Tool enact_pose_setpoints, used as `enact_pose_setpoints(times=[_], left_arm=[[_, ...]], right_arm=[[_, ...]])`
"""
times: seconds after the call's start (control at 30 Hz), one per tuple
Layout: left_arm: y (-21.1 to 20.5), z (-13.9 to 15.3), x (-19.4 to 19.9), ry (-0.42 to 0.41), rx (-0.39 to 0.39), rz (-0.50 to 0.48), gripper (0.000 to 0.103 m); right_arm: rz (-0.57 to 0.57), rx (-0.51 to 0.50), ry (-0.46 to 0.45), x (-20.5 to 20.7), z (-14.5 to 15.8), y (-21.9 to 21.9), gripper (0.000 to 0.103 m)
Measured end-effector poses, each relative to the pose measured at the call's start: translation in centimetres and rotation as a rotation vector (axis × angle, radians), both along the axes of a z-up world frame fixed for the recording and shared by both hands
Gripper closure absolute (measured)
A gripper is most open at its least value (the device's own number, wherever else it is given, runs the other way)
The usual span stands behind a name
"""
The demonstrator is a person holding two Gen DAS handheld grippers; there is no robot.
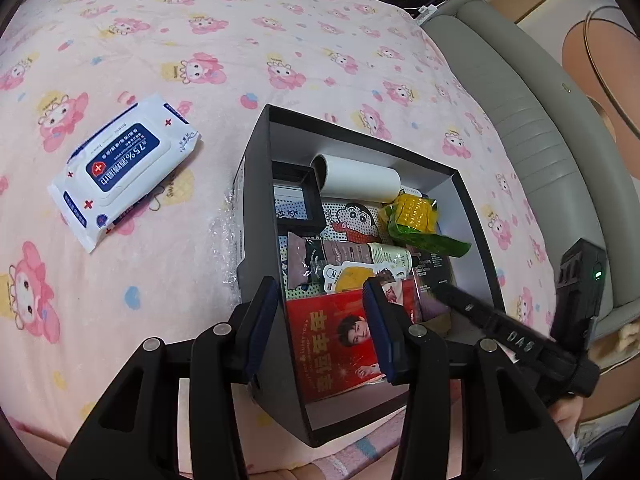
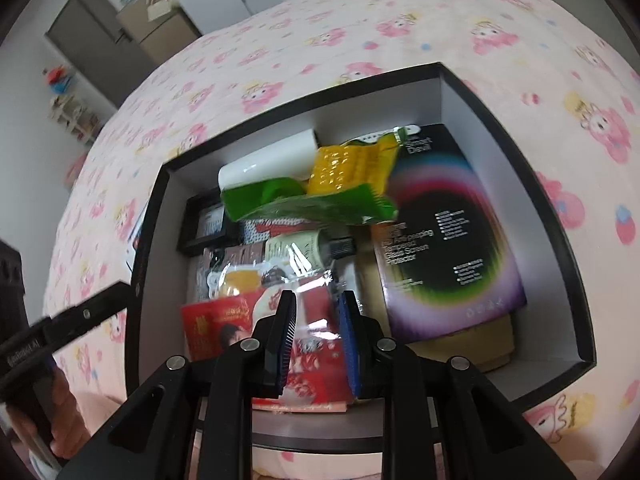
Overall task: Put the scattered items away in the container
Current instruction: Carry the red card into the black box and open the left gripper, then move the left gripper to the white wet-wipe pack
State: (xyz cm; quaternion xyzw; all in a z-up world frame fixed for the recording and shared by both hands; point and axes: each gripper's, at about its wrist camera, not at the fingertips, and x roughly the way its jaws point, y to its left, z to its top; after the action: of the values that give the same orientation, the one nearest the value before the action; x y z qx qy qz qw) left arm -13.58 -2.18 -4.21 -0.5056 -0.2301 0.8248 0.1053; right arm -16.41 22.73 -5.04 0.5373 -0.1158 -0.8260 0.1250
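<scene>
A black open box (image 1: 256,168) with white inner walls sits on the pink bed; it also shows in the right wrist view (image 2: 560,216). It holds a white roll (image 1: 356,178), a corn packet (image 1: 416,216), a red card (image 1: 332,340) and other items. A white and blue wipes pack (image 1: 120,168) lies on the bed left of the box. My left gripper (image 1: 324,320) is open and straddles the box's near left wall. My right gripper (image 2: 316,340) is over the box, its fingers narrowly apart around a clear-wrapped red packet (image 2: 316,320).
A pink cartoon-print blanket (image 1: 200,40) covers the bed. A grey padded bed edge (image 1: 520,112) runs along the right. A grey door (image 2: 92,40) and shelves stand beyond the bed. A black screen-protector box (image 2: 448,232) lies in the container.
</scene>
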Motion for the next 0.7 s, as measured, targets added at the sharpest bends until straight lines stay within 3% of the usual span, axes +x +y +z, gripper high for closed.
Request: enact_pose_setpoints(times=[0.23, 0.37, 0.7], left_arm=[[0.5, 0.9, 1.5, 0.049, -0.022, -0.025, 0.059], [0.1, 2.3, 3.4, 0.088, -0.061, -0.023, 0.059], [-3.7, 6.6, 7.5, 0.186, -0.076, 0.025, 0.057]], right_arm=[[0.045, 0.158, 0.15, 2.1, 2.1, -2.7, 0.084], [0.081, 0.198, 0.212, 3.2, 3.3, -4.4, 0.075], [0.156, 0.17, 0.292, 6.0, 7.1, -8.8, 0.067]])
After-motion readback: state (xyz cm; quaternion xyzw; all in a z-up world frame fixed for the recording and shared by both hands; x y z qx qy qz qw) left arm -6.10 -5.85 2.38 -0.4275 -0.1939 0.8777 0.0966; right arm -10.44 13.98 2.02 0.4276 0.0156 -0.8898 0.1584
